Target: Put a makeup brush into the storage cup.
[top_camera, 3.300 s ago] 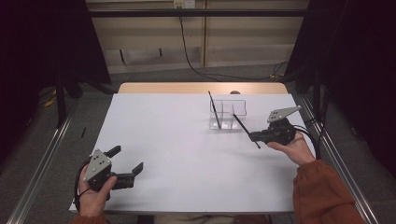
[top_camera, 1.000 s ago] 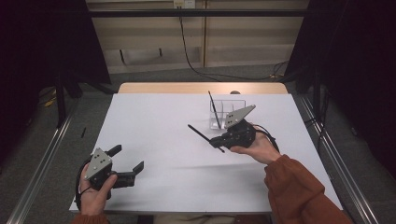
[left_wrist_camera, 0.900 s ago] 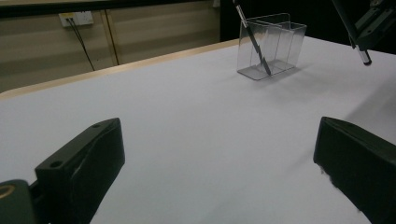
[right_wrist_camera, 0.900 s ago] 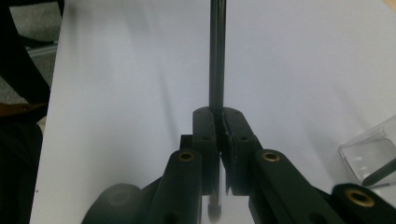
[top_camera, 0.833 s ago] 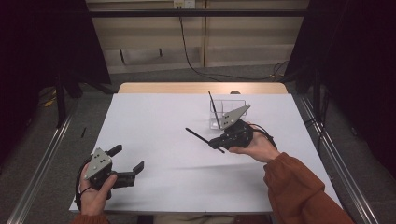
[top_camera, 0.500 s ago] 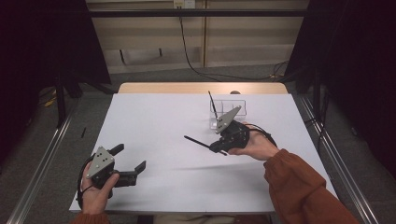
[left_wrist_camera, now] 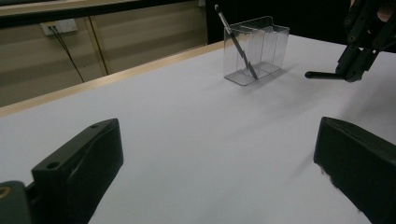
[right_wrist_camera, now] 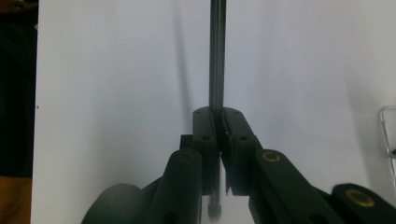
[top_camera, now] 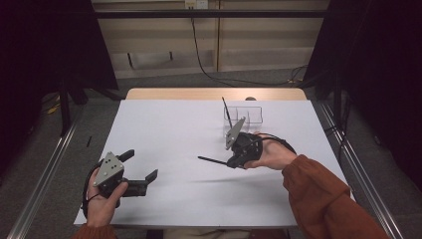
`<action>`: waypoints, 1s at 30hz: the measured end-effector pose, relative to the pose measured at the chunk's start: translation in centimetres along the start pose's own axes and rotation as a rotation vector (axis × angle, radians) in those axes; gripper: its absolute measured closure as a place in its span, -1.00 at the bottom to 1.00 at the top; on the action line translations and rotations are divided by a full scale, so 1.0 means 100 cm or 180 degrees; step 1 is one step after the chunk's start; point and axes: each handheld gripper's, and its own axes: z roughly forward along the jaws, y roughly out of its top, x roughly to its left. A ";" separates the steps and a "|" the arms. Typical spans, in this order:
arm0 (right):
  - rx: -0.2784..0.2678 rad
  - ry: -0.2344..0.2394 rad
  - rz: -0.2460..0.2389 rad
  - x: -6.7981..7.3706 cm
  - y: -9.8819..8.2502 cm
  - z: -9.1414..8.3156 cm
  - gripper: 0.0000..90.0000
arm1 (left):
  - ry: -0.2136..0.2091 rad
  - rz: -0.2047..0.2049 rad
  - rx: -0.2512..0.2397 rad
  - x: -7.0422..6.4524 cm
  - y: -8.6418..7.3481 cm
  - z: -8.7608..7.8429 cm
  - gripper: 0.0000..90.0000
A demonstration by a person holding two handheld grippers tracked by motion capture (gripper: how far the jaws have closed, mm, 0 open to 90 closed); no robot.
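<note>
Jaws of our right gripper [top_camera: 233, 162] pinch a thin black pen [top_camera: 211, 160] near one end, left gripper [top_camera: 141, 175] wide, so it could pivot and slip.

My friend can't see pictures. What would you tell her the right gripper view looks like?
The right hand-held gripper, its two black jaws shut, holds a thin dark stick that points straight away over a white table. The corner of a clear plastic box peeks in at the right edge.
</note>
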 end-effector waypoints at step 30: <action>0.0369 0.0179 -0.0171 0.006 0.004 0.011 0.88 | -0.0441 0.0179 0.0107 -0.011 0.036 0.025 -0.97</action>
